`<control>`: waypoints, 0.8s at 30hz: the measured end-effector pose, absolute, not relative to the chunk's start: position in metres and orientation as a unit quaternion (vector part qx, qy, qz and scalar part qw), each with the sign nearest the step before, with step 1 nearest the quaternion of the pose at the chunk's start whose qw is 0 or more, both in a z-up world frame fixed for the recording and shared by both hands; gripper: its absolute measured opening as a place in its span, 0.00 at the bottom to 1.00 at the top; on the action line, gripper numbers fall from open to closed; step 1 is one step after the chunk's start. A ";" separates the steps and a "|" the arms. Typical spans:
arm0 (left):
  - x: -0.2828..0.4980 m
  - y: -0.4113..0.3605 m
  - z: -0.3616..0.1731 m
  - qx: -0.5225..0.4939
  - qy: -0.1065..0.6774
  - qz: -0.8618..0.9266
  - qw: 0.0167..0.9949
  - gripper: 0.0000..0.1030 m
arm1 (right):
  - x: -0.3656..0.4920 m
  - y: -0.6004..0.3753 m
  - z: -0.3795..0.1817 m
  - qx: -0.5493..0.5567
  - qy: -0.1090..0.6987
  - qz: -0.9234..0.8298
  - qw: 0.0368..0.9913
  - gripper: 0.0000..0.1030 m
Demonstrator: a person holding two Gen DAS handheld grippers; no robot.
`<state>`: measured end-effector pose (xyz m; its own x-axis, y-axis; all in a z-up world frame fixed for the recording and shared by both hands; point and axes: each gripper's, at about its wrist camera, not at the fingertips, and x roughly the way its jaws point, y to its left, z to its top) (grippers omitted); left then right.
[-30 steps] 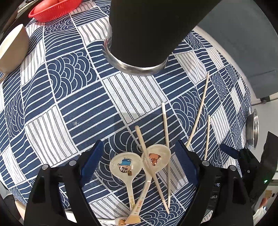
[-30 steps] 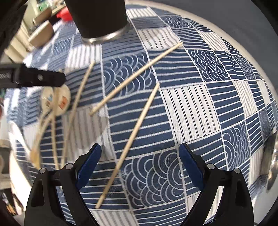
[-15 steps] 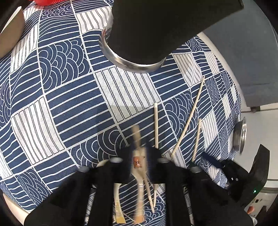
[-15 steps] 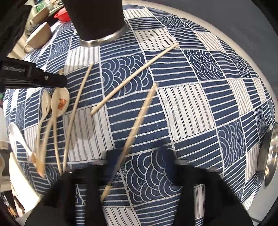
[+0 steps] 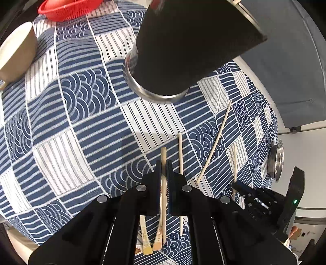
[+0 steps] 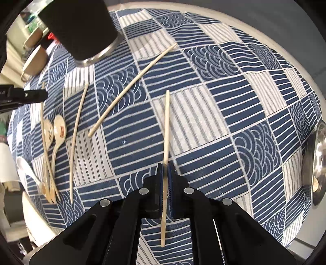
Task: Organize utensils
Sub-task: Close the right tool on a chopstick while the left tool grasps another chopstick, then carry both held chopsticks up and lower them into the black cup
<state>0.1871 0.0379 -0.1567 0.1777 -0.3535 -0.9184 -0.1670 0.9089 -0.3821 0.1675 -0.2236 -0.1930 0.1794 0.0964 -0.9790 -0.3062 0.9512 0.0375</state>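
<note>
My left gripper (image 5: 163,165) is shut on a pale wooden chopstick (image 5: 163,157) that runs straight through its jaws. Two spoon handles (image 5: 158,242) show below it on the blue patterned tablecloth (image 5: 81,126). My right gripper (image 6: 167,169) is shut on another chopstick (image 6: 167,122), held near its lower third. The black utensil holder (image 5: 183,51) with a metal base ring stands just beyond both grippers, also seen as the holder (image 6: 81,26). Two loose chopsticks (image 6: 78,126) (image 6: 132,83) and two printed spoons (image 6: 60,128) lie between the grippers. The left gripper (image 6: 40,94) shows at the left edge.
A red basket (image 5: 67,8) and a beige bowl (image 5: 16,49) sit at the far left of the table. A metal dish (image 6: 317,163) rests near the right edge. A white spoon (image 6: 24,167) lies by the table's near-left rim.
Both grippers went from wide open to shut, each taking hold of a chopstick. The left one has risen a little off the spoons, and the right one has shifted sideways.
</note>
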 end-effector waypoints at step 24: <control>0.222 0.069 -0.088 -0.132 0.610 -0.058 0.779 0.05 | 0.214 -0.209 -0.106 -0.035 0.550 0.113 0.827 0.05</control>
